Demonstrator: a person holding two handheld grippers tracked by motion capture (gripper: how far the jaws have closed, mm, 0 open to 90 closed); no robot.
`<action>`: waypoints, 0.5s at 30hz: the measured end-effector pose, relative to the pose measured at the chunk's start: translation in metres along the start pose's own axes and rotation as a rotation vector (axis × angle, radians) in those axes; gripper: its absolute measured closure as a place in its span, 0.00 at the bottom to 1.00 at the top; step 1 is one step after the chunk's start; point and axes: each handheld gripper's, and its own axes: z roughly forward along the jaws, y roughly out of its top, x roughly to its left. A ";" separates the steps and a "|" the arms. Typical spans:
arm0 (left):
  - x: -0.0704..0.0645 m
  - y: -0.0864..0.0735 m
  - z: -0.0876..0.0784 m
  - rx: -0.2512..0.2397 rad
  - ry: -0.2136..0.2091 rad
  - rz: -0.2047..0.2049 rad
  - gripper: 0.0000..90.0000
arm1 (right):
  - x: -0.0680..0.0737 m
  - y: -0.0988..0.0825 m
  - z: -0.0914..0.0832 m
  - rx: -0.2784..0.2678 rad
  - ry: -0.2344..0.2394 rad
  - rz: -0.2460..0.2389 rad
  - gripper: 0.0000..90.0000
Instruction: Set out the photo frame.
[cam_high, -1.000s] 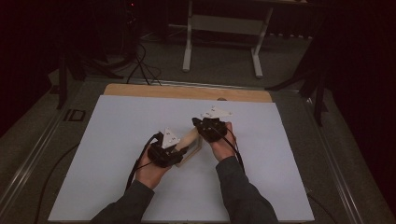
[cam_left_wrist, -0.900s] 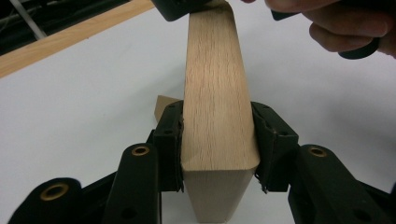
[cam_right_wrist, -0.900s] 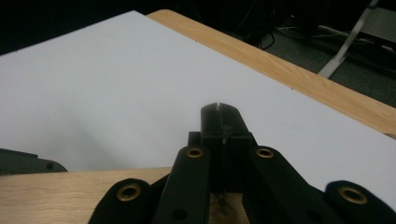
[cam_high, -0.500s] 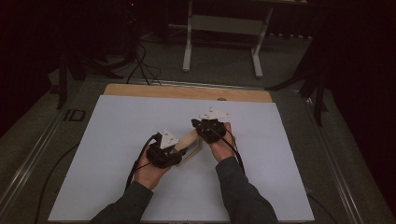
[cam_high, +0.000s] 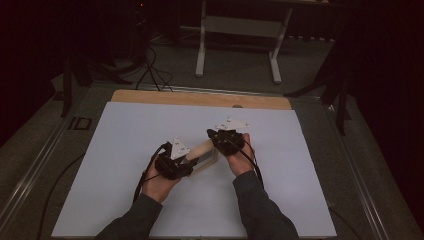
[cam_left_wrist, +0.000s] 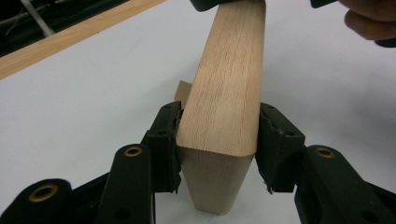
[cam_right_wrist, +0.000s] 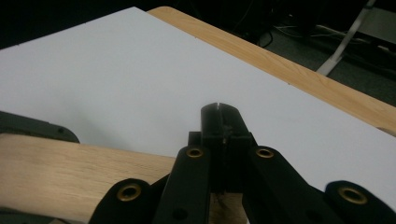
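Two grippers meet at one pale oak-grained wooden block (cam_left_wrist: 224, 107) with rounded edges, which sits near the middle of the white table sheet (cam_high: 125, 150), raised at one end between the hands. The left gripper (cam_left_wrist: 217, 140) straddles the near end of the block: its left pad touches the wood, while the right pad (cam_left_wrist: 275, 144) stands a sliver clear, and the jaws have just been opening. So the hold reads as one being let go rather than a firm clamp, probably because the block no longer needs steadying from this side. A smaller bit of the same wood (cam_left_wrist: 183, 93) peeks out behind the left jaw; whether it belongs to the block is hard to tell.

The right gripper (cam_right_wrist: 219, 122) has its jaws pressed fully together with nothing between them. In its own view it lies over the top face of the block, which runs off to the left beneath it. Judging by that, it serves as a closed tip that presses or props the far end, keeping the piece from sliding on the smooth sheet while the left side loosens. In the high view the right gripper (cam_high: 227, 140) sits at the block's upper end, the left one (cam_high: 172, 165) at its lower end.
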 end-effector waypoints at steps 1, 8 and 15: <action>0.000 0.000 0.000 0.000 0.001 0.000 0.61 | 0.000 0.000 0.000 0.003 -0.003 -0.003 1.00; 0.001 -0.001 0.000 0.006 0.010 0.004 0.59 | 0.002 0.000 -0.002 0.012 -0.011 -0.012 1.00; 0.002 -0.002 0.000 0.026 0.039 0.022 0.59 | 0.002 -0.001 -0.006 0.018 -0.008 -0.014 1.00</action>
